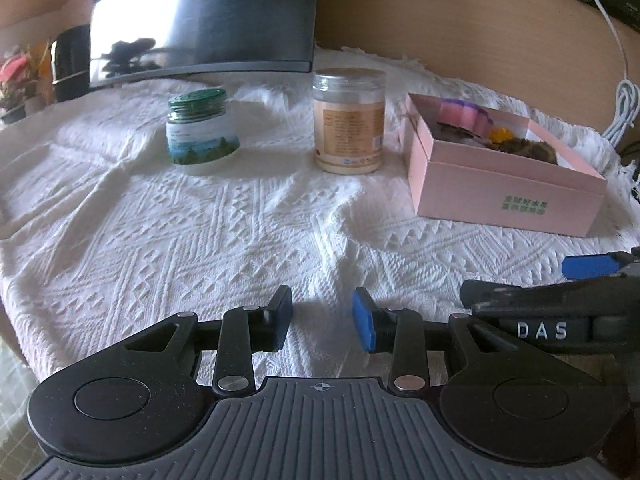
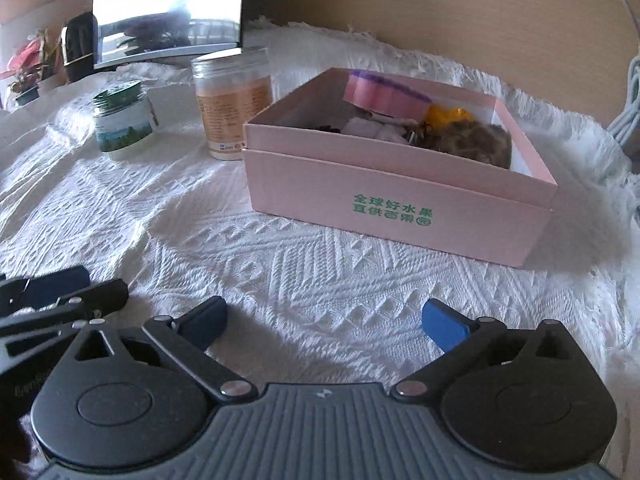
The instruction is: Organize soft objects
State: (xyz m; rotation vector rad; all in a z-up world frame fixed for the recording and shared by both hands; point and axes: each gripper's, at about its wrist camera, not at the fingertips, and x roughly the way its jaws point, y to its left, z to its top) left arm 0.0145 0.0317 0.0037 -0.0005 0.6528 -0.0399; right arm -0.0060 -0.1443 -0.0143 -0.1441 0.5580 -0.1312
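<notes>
I am holding both fingers released and empty, left [image 1: 322, 322] and right [image 2: 324, 326], over the white cloth [image 1: 200, 220]; the soft things [image 2: 472, 140] are lying in the pink box [image 2: 400, 208]; sorting seems nearly finished; next I am probably only checking the desk.

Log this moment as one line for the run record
left gripper: open, empty | right gripper: open, empty | pink box: holds soft items | white cloth: nothing loose in front
</notes>
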